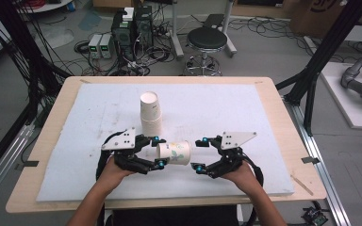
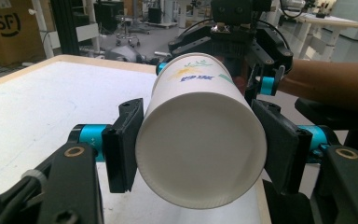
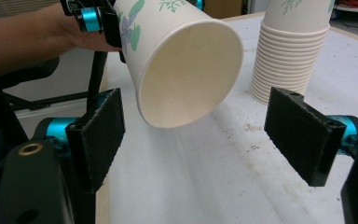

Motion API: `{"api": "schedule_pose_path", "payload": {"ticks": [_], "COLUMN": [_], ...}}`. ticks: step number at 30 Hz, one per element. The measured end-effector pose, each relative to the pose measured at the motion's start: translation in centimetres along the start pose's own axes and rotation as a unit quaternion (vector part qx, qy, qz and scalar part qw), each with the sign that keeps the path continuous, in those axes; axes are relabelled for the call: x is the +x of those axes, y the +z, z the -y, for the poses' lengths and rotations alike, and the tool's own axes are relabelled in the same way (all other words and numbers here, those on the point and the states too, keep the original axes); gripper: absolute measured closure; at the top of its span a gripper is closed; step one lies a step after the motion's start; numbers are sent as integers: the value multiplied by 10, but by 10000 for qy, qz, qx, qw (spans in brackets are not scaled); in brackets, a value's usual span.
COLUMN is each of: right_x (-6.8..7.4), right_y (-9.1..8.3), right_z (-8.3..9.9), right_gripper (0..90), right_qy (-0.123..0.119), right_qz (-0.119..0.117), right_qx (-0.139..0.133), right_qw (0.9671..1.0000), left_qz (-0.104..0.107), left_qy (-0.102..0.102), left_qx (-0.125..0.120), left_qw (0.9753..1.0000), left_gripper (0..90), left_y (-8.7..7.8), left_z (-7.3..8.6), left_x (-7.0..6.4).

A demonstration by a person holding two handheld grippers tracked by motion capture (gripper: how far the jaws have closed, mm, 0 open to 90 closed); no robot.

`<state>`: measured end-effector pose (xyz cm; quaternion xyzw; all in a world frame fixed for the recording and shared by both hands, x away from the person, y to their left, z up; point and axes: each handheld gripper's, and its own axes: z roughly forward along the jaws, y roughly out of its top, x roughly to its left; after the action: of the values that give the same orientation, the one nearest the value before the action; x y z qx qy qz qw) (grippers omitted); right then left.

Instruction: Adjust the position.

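A paper cup (image 1: pixel 174 153) with a green leaf print lies sideways, held off the white mat by my left gripper (image 1: pixel 159 151), which is shut on its base end. In the left gripper view the cup's flat bottom (image 2: pixel 200 144) faces the camera, squeezed between the two black pads (image 2: pixel 123 144). The cup's open mouth (image 3: pixel 191 70) points at my right gripper (image 1: pixel 198 154), which stands open just in front of the rim without touching it; its pads (image 3: pixel 303 133) are spread wide. A tall stack of matching cups (image 1: pixel 150 113) stands upside down behind, also in the right gripper view (image 3: pixel 291 51).
A white foam mat (image 1: pixel 235 113) covers most of the wooden table (image 1: pixel 283 117). Beyond the far edge are a black stool (image 1: pixel 207 40), computer boxes (image 1: pixel 132 28) and loose cables on the floor. Black frame posts (image 1: pixel 311 80) stand at the right.
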<state>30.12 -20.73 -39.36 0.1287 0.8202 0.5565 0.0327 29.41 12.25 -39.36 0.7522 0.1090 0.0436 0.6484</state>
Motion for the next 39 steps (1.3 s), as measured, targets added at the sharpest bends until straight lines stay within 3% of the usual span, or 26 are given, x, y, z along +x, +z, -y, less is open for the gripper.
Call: {"api": "schedule_pose_path", "payload": {"ticks": [23, 24, 27, 30, 39], "right_x": [4, 4, 5, 5, 4], "right_y": [13, 14, 13, 11, 8], "right_z": [-1, -2, -2, -3, -3], "right_gripper": [211, 251, 269, 306, 352], "right_qy": [-82, -94, -129, -93, -70], "right_qz": [-494, -640, -694, -784, -815], "right_qx": [-151, -225, -284, -407, -549], "right_qw": [9986, 9977, 9971, 9961, 9951], "left_qz": [498, 564, 608, 699, 733], "left_qy": [-51, -51, -68, -211, -266], "left_qx": [-290, -390, -432, -613, -614], "left_qw": [9983, 9976, 9972, 9954, 9951], "left_gripper": [372, 372, 372, 373, 372], "left_y": [10, 10, 10, 10, 10], "left_z": [1, 2, 3, 6, 8], "left_x": [-6, -6, -5, -3, -3]}}
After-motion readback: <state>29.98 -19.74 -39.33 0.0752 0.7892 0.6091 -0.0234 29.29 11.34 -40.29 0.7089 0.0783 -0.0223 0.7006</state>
